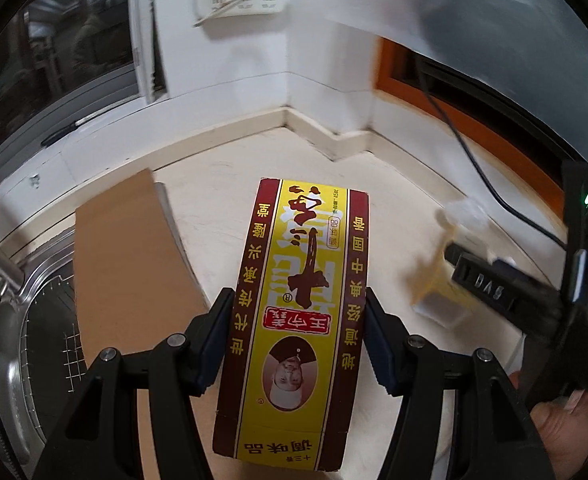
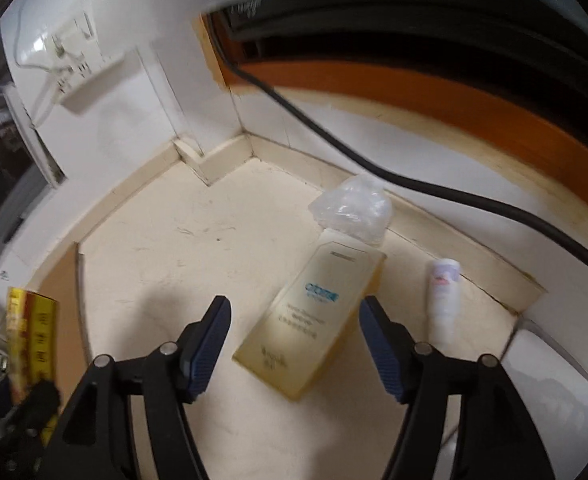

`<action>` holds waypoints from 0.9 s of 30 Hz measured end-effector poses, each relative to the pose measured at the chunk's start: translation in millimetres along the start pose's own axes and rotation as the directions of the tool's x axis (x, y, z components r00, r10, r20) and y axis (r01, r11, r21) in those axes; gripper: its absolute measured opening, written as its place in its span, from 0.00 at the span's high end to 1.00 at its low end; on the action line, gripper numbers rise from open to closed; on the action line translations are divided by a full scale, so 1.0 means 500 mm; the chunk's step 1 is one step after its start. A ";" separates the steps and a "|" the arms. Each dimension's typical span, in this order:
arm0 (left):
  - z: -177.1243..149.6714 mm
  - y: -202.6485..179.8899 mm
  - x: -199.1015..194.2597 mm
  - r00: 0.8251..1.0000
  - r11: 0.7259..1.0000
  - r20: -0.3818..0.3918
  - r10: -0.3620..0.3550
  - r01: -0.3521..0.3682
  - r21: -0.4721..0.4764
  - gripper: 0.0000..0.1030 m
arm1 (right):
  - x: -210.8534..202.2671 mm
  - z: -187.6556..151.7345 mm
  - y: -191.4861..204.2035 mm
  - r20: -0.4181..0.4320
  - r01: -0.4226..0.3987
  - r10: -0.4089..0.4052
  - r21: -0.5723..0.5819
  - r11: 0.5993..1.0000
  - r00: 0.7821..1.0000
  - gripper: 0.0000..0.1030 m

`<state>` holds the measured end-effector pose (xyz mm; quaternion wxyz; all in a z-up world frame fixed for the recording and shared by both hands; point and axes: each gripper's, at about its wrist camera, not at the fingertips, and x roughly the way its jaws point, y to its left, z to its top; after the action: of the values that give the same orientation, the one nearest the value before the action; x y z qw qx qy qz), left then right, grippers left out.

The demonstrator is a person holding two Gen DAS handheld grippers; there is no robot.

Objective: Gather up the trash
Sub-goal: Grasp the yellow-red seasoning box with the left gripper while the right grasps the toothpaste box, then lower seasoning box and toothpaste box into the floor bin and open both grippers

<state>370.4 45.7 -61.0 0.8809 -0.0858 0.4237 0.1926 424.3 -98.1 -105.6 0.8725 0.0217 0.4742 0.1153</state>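
The left gripper (image 1: 296,336) is clamped on the yellow-and-maroon seasoning box (image 1: 294,320), held up at centre frame, while the right gripper (image 2: 296,346) hangs with jaws spread wide around the pale yellow bottle (image 2: 314,320) lying on the cream counter (image 2: 198,240). The step in hand looks like picking up that bottle — next, lower and close squarely across its sides — with the crumpled plastic wrap (image 2: 352,208) above it and the small white tube (image 2: 442,296) at right yet to collect.

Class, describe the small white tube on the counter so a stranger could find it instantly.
Start at the cream countertop beneath the orange window frame. Just right of the flat pale-yellow box, which lies between the right gripper's open jaws, lies the small white tube. Unlike the crumpled clear plastic behind, it is slim, opaque and cylindrical.
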 end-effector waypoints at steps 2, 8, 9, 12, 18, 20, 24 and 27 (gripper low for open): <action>0.007 0.004 0.013 1.000 1.000 -0.002 0.025 -0.025 -0.014 0.43 | 0.024 0.003 0.006 -0.015 0.041 -0.041 -0.012 0.999 0.999 0.35; -0.001 0.014 -0.007 1.000 0.999 0.013 0.021 -0.021 -0.032 0.43 | 0.065 0.001 0.000 -0.069 0.078 -0.080 -0.026 0.997 0.994 0.33; -0.006 0.018 -0.012 1.000 0.999 0.013 0.021 -0.021 -0.032 0.43 | 0.064 0.000 -0.005 -0.065 0.075 -0.076 -0.021 0.997 0.995 0.34; -0.017 0.031 -0.023 1.000 0.999 0.002 0.016 -0.016 -0.036 0.43 | 0.057 -0.008 -0.026 -0.063 0.051 -0.049 0.030 0.998 0.997 0.40; -0.053 0.055 -0.059 1.000 0.999 -0.021 -0.012 0.012 -0.041 0.43 | 0.021 -0.046 -0.041 -0.061 0.016 -0.014 0.027 0.999 0.998 0.47; -0.068 0.061 -0.077 0.999 0.999 -0.026 -0.027 0.026 -0.029 0.43 | -0.006 -0.070 -0.041 -0.058 0.002 -0.002 0.015 1.000 0.998 0.48; -0.101 0.076 -0.121 0.997 0.998 -0.028 -0.068 0.068 -0.008 0.43 | -0.073 -0.124 -0.052 -0.044 -0.040 0.041 0.024 0.999 0.998 0.48; -0.134 0.090 -0.167 0.993 0.993 -0.029 -0.117 0.118 0.017 0.43 | -0.146 -0.182 -0.066 -0.023 -0.079 0.081 0.049 0.996 0.996 0.48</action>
<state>256.6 43.5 -37.5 0.8855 -0.1053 0.4319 0.1353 316.2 -152.8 -100.3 0.8605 0.0602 0.4864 0.1390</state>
